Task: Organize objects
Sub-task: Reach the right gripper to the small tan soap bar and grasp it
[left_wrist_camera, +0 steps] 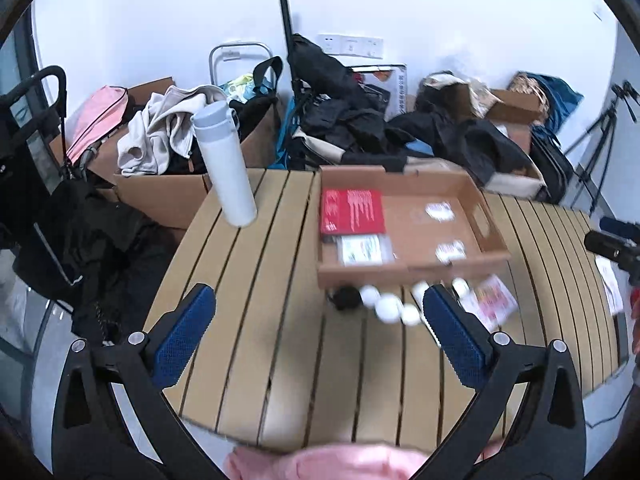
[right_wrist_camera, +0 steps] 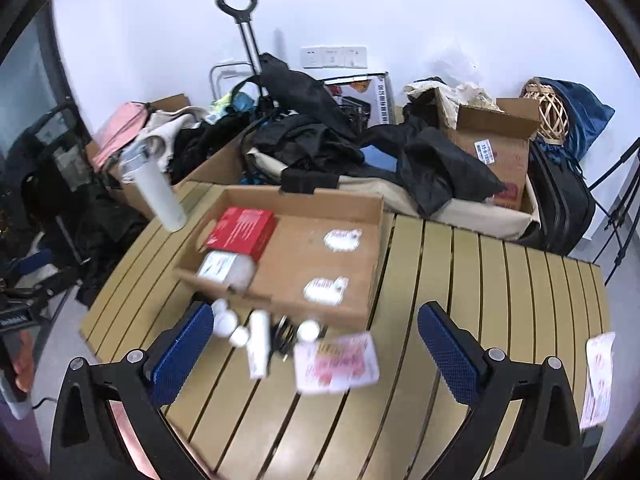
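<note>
Left wrist view: the left gripper point(left_wrist_camera: 320, 320) hangs over the slatted table point(left_wrist_camera: 248, 320) with its jaws spread wide and nothing between them. Just past its blue pads lies a blurred cluster of small white balls point(left_wrist_camera: 388, 306) beside a small black object point(left_wrist_camera: 346, 297), with a red-and-white packet point(left_wrist_camera: 494, 304) to their right — all near the middle of the table, close against the near wall of the cardboard tray point(left_wrist_camera: 408, 270). Inside the tray a red box point(left_wrist_camera: 352, 211) sits at the far left corner, a white packet point(left_wrist_camera: 362, 249) just in front of it, and two white stickers on the tray floor. A white bottle point(left_wrist_camera: 226, 164) stands tilted in the lens at the table's far left corner.

In the right wrist view the right gripper point(right_wrist_camera: 314, 338) also hovers with jaws spread and empty. Between its fingers lie the same balls, a white tube point(right_wrist_camera: 258, 342) and the packet, too blurred to read. A paper sheet point(right_wrist_camera: 600, 376) lies at the table's right edge. Beyond the far edge — boxes, dark clothes point(right_wrist_camera: 312, 136), a trolley handle point(right_wrist_camera: 236, 4), a wicker lantern point(right_wrist_camera: 550, 114) against the white wall.
</note>
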`<state>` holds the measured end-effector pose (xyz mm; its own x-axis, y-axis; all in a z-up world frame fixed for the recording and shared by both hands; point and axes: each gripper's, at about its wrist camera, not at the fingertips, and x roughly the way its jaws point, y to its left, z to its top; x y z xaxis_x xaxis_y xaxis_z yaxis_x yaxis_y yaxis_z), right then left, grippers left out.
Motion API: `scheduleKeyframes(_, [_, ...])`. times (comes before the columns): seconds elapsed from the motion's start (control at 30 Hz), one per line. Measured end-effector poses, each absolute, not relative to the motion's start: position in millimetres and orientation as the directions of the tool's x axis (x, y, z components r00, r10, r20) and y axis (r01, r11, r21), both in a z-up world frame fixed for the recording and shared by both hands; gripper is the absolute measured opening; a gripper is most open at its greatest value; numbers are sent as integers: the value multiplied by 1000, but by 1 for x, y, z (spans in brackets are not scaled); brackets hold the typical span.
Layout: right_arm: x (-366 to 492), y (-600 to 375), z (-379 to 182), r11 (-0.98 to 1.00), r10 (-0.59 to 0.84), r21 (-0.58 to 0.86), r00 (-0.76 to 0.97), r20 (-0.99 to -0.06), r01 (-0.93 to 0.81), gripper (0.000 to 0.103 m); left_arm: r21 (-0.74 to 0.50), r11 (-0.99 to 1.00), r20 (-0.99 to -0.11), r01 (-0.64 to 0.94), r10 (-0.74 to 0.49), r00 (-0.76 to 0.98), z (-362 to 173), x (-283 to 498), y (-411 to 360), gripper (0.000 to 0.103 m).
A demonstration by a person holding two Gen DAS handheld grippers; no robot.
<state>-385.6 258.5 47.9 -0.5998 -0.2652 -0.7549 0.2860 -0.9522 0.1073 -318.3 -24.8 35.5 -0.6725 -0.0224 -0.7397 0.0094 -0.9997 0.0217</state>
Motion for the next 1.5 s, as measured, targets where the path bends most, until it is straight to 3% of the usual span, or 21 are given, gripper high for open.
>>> scheduleKeyframes(0.1, [-340,263,62,-942,-308,115,-668,-677,317,103,38,-999,-706,-18,-14,-708,46,-281,-16,103])
scheduleKeyframes(0.13, [-321,267,69,-940,-320,109,-724,-612,323,103,37,-999,-684,-23,-9,-729,49,-263,-13,103])
scheduleKeyframes(0.17, [-287,268,77,-939,-326,66,-812,-485,338,103,37,-999,-673,-26,-5,-739,49,-251,-12,103])
scheduleKeyframes(0.23, [-246,264,73,-933,-320,-35,-870,-374,358,103,34,-999,-661,-25,-4,-750,45,-219,-10,103])
scheduleKeyframes(0.3, [-213,250,55,-913,-270,-169,-859,-436,372,103,26,-999,-668,-20,-2,-744,36,-195,-8,103])
scheduleKeyframes(0.4, [-169,244,23,-874,-265,-241,-830,-491,422,103,-19,-1000,-683,-2,15,-731,16,-160,-6,103])
scheduleKeyframes(0.47, [-152,246,3,-892,-230,-221,-817,-529,394,103,-58,-998,-702,5,38,-711,-1,-139,-5,103])
scheduleKeyframes(0.57, [-139,256,-33,-901,-287,-79,-722,-629,427,103,-108,-994,-766,-18,95,-636,-32,-125,3,103])
scheduleKeyframes(0.67, [-146,261,-64,-913,-271,-35,-666,-695,408,102,-80,-996,-791,-45,91,-605,-44,-132,13,103])
scheduleKeyframes(0.87, [-174,260,-73,-912,-303,23,-634,-712,410,76,-122,-989,-767,-83,147,-625,-52,-174,11,102])
scheduleKeyframes(0.93, [-186,261,-76,-913,-305,32,-629,-715,406,75,-119,-989,-769,-84,145,-622,-59,-200,10,92])
scheduleKeyframes(1.0, [-207,262,-81,-917,-295,30,-626,-721,397,72,-156,-985,-790,-79,173,-588,-73,-244,5,70])
scheduleKeyframes(1.07, [-227,264,-86,-920,-295,40,-620,-727,391,69,-214,-975,-817,-66,215,-535,-93,-290,0,57])
scheduleKeyframes(1.27, [-317,271,-106,-936,-307,116,-613,-728,331,65,-142,-990,-880,-3,127,-457,-144,-393,8,45])
scheduleKeyframes(1.37, [-356,268,-118,-943,-297,121,-618,-728,311,65,-218,-976,-882,1,197,-428,-158,-421,9,43])
scheduleKeyframes(1.47, [-396,257,-138,-955,-248,77,-624,-741,287,65,-213,-976,-907,34,185,-378,-175,-436,8,16])
scheduleKeyframes(1.5, [-404,254,-142,-956,-237,65,-626,-743,285,65,-211,-977,-903,41,179,-392,-175,-435,8,13])
